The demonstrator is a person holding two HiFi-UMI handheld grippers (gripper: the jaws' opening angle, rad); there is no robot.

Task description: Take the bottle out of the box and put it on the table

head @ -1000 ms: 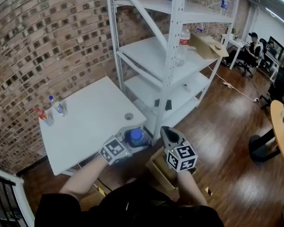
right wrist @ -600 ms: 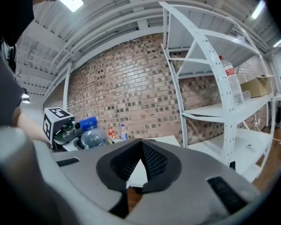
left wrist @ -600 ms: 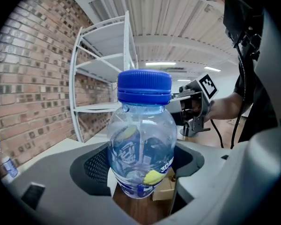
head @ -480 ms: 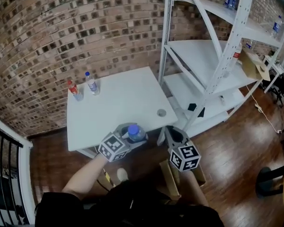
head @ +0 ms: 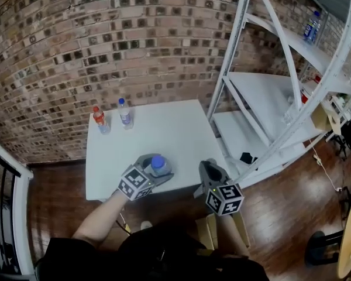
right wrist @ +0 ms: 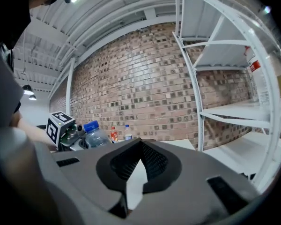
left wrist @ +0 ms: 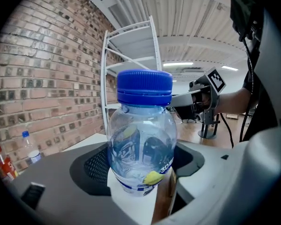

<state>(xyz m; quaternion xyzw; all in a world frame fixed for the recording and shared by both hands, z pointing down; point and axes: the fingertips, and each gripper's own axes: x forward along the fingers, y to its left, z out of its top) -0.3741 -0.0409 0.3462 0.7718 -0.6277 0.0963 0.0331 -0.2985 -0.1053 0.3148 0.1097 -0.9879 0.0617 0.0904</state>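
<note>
Bottle (left wrist: pixel 141 139), clear plastic with a blue cap and a blue-edged label, stands upright, cap up, in the wide-set jaws of the left claw (head: pixel 155 168), which grips its body over the near part of the white bench (head: pixel 175 127). Bare bench top lies just ahead and below. The right claw (head: pixel 206 170), close alongside, is closed and empty.

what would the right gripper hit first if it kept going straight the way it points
Probably the table: the right gripper, jaws shut, points low over its near edge. If it clears the top, the brick wall comes next; depth is unclear.
</note>
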